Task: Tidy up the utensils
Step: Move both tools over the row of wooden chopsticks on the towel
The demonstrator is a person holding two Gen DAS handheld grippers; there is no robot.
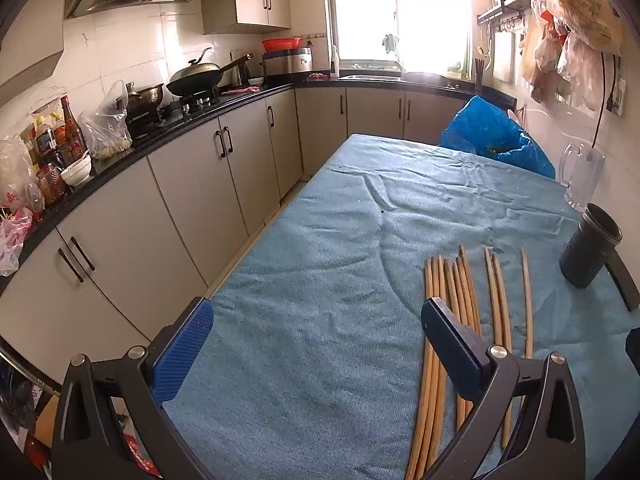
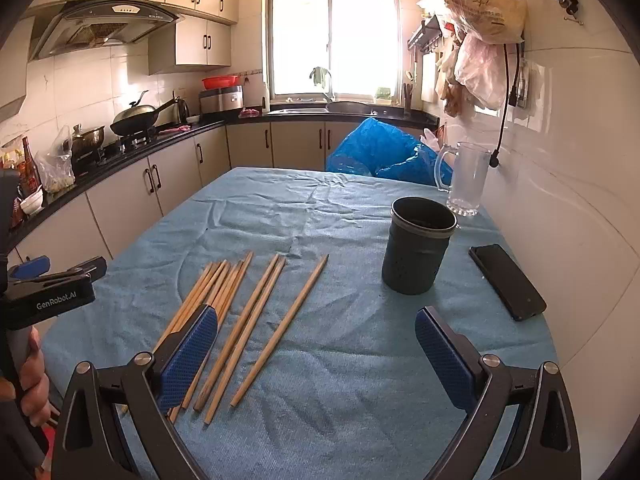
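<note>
Several wooden chopsticks (image 2: 240, 312) lie side by side on the blue cloth of the table (image 2: 340, 380); they also show in the left wrist view (image 1: 460, 300). A dark perforated utensil holder (image 2: 418, 256) stands upright to their right, empty as far as I see; in the left wrist view the holder (image 1: 588, 252) is at the right edge. My left gripper (image 1: 316, 344) is open and empty, its right finger over the chopstick bundle. My right gripper (image 2: 316, 356) is open and empty, above the chopsticks' near ends. The left gripper also shows in the right wrist view (image 2: 52, 276).
A black phone (image 2: 506, 280) lies right of the holder. A clear glass mug (image 2: 466, 178) and a blue plastic bag (image 2: 384, 152) sit at the table's far end. A white tiled wall (image 2: 568, 200) runs along the right. Kitchen counter (image 1: 120, 152) with cookware is left.
</note>
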